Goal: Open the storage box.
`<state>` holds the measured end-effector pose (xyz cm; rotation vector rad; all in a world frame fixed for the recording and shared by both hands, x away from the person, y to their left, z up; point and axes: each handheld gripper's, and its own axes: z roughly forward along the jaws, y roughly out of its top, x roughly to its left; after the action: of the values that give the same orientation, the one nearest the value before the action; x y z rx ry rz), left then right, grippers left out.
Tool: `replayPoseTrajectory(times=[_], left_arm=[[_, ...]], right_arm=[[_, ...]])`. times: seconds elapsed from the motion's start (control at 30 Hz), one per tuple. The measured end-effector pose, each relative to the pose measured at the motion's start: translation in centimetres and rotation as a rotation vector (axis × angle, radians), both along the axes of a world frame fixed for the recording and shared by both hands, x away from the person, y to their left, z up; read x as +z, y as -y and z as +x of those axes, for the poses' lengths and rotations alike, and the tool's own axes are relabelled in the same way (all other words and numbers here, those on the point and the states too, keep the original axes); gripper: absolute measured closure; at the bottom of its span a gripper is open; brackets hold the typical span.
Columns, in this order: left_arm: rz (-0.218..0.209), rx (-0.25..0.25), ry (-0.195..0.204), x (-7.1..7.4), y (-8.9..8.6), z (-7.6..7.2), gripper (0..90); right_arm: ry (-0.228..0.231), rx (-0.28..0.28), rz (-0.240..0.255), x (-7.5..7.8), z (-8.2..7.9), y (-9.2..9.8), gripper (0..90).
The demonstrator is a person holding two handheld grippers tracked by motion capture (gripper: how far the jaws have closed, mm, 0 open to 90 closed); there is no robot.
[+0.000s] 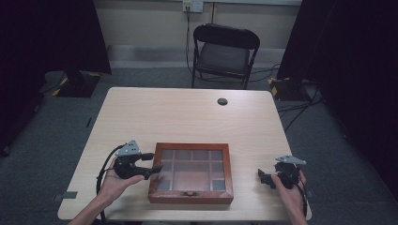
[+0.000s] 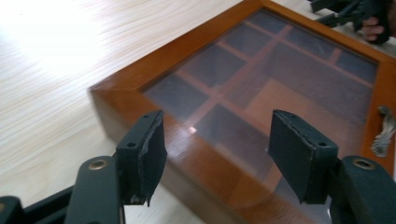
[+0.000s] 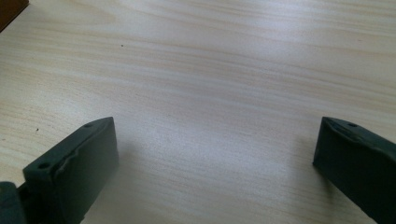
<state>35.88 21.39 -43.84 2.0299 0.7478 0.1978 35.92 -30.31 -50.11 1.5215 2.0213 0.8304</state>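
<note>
squarely, box (image 1: 191,173) latch faces person.

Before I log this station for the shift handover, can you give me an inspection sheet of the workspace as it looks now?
Surface: light wood table with a round cable hole near the far edge.
Job's things: wooden box with a glass lid, closed, dividers visible beneath; small metal latch on its front rail.
Clutter: nothing seen.
Grippers: left tongs open, over the box's left corner; right tongs open, over bare table right of the box.
Cables: black cable trails from the left tongs; others cross the floor at right.
Surroundings: black folding chair, wall socket, dark curtains, grey carpet.
</note>
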Motion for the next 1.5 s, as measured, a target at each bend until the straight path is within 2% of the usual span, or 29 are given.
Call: replayPoseTrajectory(times=[0.07, 0.13, 0.23, 0.3, 0.33, 0.37, 0.47, 0.5, 0.6, 0.67, 0.7, 0.73, 0.83, 0.9, 1.0, 1.17, 1.27, 1.3, 1.33, 1.5], left_arm=[[-0.009, -0.027, -0.013, 0.2, 1.3, 0.1, 37.4], [-0.018, -0.045, -0.023, 0.3, 1.8, 0.3, 37.6], [-0.018, -0.074, -0.011, 0.7, 3.4, 0.5, 37.7], [-0.025, -0.096, -0.022, 0.9, 4.3, 0.7, 36.9], [-0.024, -0.118, -0.017, 1.2, 5.3, 0.6, 36.9], [-0.024, -0.118, -0.017, 1.2, 5.3, 0.6, 36.9], [-0.044, -0.168, -0.008, 1.5, 6.9, -0.2, 38.9], [-0.044, -0.168, -0.008, 1.5, 6.9, -0.2, 41.0], [-0.011, -0.236, -0.014, 1.3, 7.8, -1.2, 43.0], [-0.027, -0.273, -0.032, 1.0, 8.1, -1.9, 47.4], [-0.027, -0.273, -0.032, 1.0, 8.1, -1.9, 48.8], [-0.028, -0.301, -0.040, 0.8, 8.2, -2.2, 51.5], [-0.033, -0.308, -0.047, 0.5, 8.4, -2.3, 54.2], [-0.034, -0.320, -0.070, 0.0, 8.6, -2.3, 62.3], [-0.028, -0.338, -0.070, -0.1, 8.8, -2.5, 67.9], [-0.022, -0.380, -0.087, -0.1, 9.2, -2.9, 72.6], [-0.010, -0.421, -0.094, -0.3, 9.6, -3.3, 73.5], [-0.010, -0.421, -0.094, -0.3, 9.6, -3.3, 73.5], [0.009, -0.426, -0.097, -0.4, 9.8, -3.4, 73.9], [0.016, -0.424, -0.090, -0.5, 9.9, -3.4, 76.4]], right_arm=[[0.000, 0.000, 0.000, 0.0, 0.0, 0.0, 0.0], [0.000, -0.001, 0.002, 0.0, 0.0, 0.0, 0.0], [0.000, -0.003, 0.002, 0.0, 0.0, 0.0, 0.0], [0.000, -0.004, 0.003, 0.0, 0.0, 0.0, 0.0], [0.000, -0.004, 0.003, 0.0, 0.0, 0.0, 0.0], [0.000, -0.004, 0.003, 0.0, 0.0, 0.0, 0.0], [0.000, -0.005, 0.003, 0.0, 0.0, 0.0, 0.0], [0.000, -0.005, 0.003, 0.0, 0.0, 0.0, 0.0], [0.000, -0.004, 0.003, 0.0, 0.0, 0.0, 0.0], [0.001, -0.005, 0.002, 0.0, 0.0, 0.0, 0.0], [0.000, -0.005, 0.003, 0.0, 0.0, 0.0, 0.0], [0.000, -0.005, 0.002, 0.0, 0.0, 0.0, 0.0], [0.000, -0.007, 0.002, 0.0, 0.0, 0.0, 0.0], [0.000, -0.007, 0.002, 0.0, 0.0, -0.1, 0.0], [0.000, -0.007, 0.002, 0.0, 0.0, -0.1, 0.0], [0.000, -0.007, 0.002, 0.0, 0.0, -0.1, 0.0], [0.000, -0.007, 0.002, 0.0, 0.0, -0.1, 0.0], [0.000, -0.007, 0.002, 0.0, 0.0, -0.1, 0.0], [0.000, -0.007, 0.002, 0.0, 0.0, -0.1, 0.0], [0.000, -0.007, 0.001, 0.0, 0.0, 0.0, 0.0]])
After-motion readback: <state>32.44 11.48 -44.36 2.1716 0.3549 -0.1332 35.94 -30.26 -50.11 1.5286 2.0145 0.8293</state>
